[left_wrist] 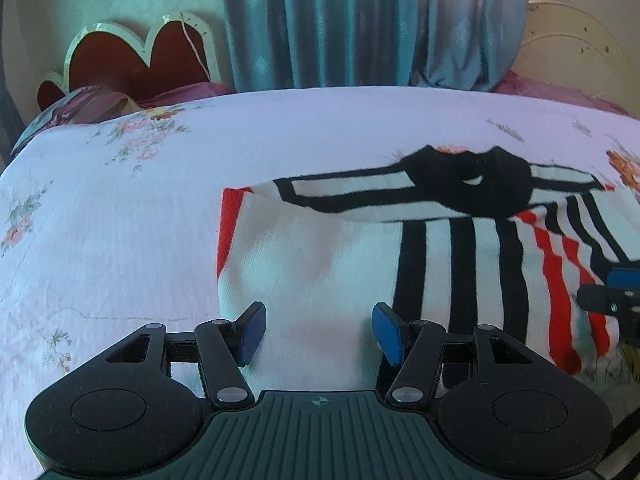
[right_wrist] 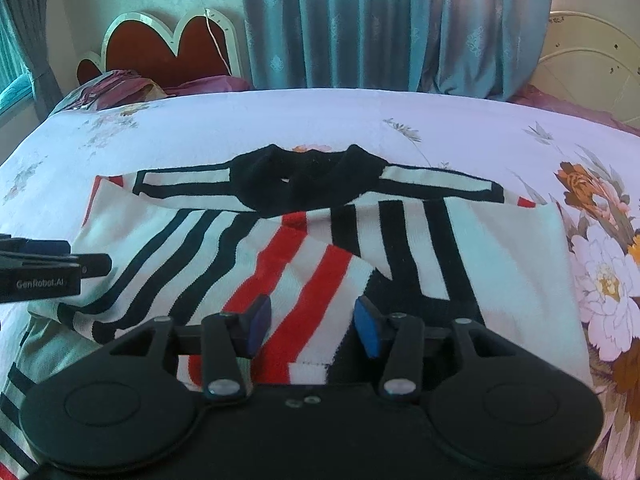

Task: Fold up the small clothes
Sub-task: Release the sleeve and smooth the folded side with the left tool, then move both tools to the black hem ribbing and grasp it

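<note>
Blue curtains [left_wrist: 360, 20] hang behind a bed [left_wrist: 120, 208] covered with a pale floral sheet; a red heart-shaped headboard [left_wrist: 136, 56] stands at the far left.

Shirt [left_wrist: 320, 248]: white with black and red stripes, lying flat on the bed, black collar [right_wrist: 308, 180] at the far side, both sleeves folded in over the body. In the right wrist view the folded sleeves meet at mid-shirt, red stripes crossing black ones.

Left gripper [left_wrist: 319, 330]: over the near left part of the shirt, above plain white cloth. Blue pads [left_wrist: 252, 332] spread apart, nothing between them but the cloth lying below; no pinch seen. Whether the tips touch the fabric cannot be told.

Right gripper [right_wrist: 314, 326]: over the near middle of the shirt, above the red-striped sleeve end [right_wrist: 304, 300]. Pads apart, not pressing on anything. Its tip shows at the right edge of the left wrist view, beside the red stripes; the left gripper likewise shows at the left edge of the right wrist view, over the shirt's left part.
</note>
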### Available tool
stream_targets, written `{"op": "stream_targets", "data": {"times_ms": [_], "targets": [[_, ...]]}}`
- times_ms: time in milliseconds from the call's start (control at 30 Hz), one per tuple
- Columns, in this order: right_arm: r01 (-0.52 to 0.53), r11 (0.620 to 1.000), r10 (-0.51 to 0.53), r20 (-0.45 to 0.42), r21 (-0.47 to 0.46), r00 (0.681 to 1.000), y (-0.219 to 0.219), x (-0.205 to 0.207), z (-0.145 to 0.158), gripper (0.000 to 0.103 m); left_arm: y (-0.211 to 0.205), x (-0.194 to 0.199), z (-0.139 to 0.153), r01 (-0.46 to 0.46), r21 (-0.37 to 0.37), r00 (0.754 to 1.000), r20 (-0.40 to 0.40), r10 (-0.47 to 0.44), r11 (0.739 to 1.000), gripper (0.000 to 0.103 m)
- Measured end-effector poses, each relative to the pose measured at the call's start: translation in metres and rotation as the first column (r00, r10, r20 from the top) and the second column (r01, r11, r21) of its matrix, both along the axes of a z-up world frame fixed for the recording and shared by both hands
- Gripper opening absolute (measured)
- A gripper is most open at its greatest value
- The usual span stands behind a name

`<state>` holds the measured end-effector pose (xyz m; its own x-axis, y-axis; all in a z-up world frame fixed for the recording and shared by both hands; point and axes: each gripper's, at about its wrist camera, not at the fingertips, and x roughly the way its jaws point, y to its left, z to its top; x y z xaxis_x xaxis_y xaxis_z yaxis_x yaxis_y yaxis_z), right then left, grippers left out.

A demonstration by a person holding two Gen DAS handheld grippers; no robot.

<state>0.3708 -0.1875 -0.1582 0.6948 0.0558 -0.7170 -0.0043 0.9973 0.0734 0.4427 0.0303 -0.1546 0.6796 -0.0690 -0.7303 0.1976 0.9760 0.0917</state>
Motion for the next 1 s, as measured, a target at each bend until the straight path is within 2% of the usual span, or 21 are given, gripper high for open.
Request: {"op": "stream_targets", "data": {"times_ms": [167,300,400,467,600,667,733,867,1000], "targets": [[0.018,0.999,-0.019,-0.015,-0.028,1.000,0.001,-0.004,-0.008,0.046,0.001,-0.010,-0.012,0.016,0.021,1.000,-0.012,-0.016,1.000,0.059],[0.034,0.997,-0.034,-0.012,-0.070,0.999,-0.004,-0.009,-0.012,0.046,0.010,-0.025,-0.022,0.039,0.030,0.999,0.027,-0.040,0.999,0.059],[0.082,0.995,-0.083,-0.002,-0.057,0.997,-0.015,-0.018,-0.011,0.046,0.021,-0.039,-0.018,0.026,0.017,0.999,0.034,-0.026,1.000,0.059],[0.073,0.994,-0.074,-0.006,-0.079,0.997,-0.015,-0.019,-0.016,0.046,0.024,-0.046,-0.021,0.046,0.028,0.998,0.046,-0.047,0.999,0.059],[0.109,0.990,-0.110,-0.004,-0.085,0.994,-0.015,-0.018,-0.015,0.046,0.027,-0.044,-0.023,0.067,0.036,0.997,0.047,-0.068,0.997,0.060],[0.098,0.989,-0.099,0.000,-0.108,0.995,-0.013,-0.019,-0.018,0.047,0.029,-0.044,-0.018,0.067,0.033,0.997,0.035,-0.068,0.997,0.060],[0.128,0.987,-0.130,-0.012,-0.093,0.991,-0.013,-0.023,-0.006,0.045,0.032,-0.050,-0.007,0.064,0.008,0.997,0.050,-0.064,0.998,0.060],[0.093,0.993,-0.091,0.027,-0.073,0.995,0.005,-0.049,0.014,0.046,0.028,-0.076,0.005,0.149,-0.035,0.987,0.066,-0.146,0.988,0.060],[0.046,0.998,-0.047,-0.008,-0.051,0.999,0.034,-0.076,0.005,0.046,0.008,-0.100,-0.001,0.274,-0.076,0.962,0.033,-0.272,0.959,0.060]]}}
